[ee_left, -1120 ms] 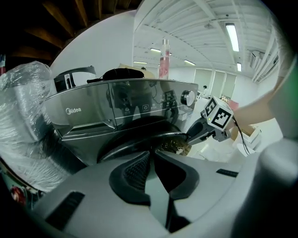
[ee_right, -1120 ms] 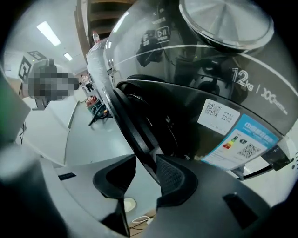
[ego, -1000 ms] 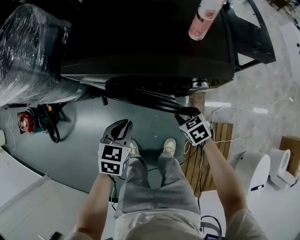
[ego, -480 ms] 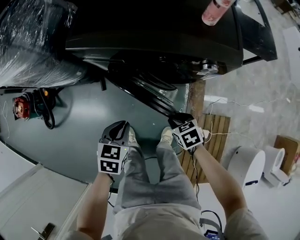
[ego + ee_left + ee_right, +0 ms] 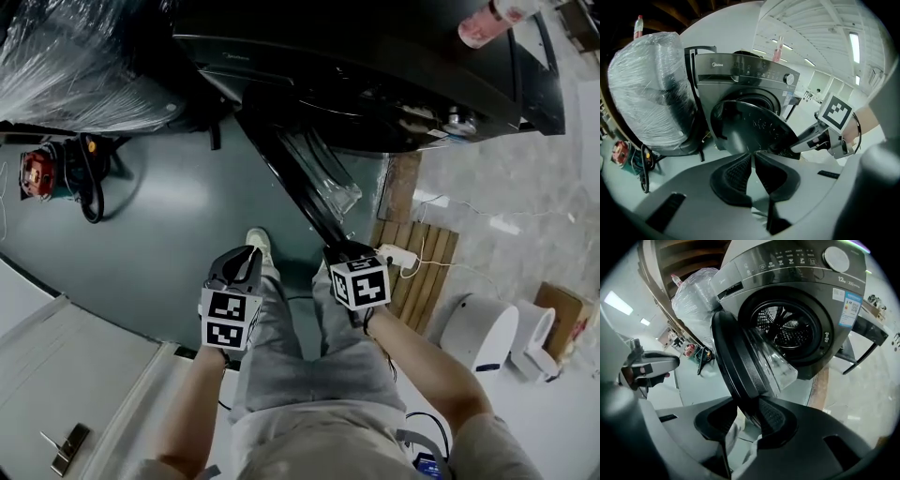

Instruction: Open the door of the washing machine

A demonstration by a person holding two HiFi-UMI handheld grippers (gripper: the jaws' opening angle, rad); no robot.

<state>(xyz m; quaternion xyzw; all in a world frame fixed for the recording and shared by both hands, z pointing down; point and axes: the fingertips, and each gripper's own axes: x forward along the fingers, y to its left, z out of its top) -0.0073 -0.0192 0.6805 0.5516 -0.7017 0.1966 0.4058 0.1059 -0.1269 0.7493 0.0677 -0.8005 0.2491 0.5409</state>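
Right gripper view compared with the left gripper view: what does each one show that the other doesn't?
Only the right gripper view shows the steel drum inside the opening and the clear glass bowl on the inner side of the door. Only the left gripper view shows a pink bottle standing on top of the washing machine, plus the door's outer face. Both show the washing machine, the open door, the plastic-wrapped bundle and the right tool clamped on the door's edge.

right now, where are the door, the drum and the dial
door (image 5: 734, 363), right gripper view, dark outer rim
drum (image 5: 792, 336), right gripper view, perforated metal inside
dial (image 5: 836, 258), right gripper view, its face
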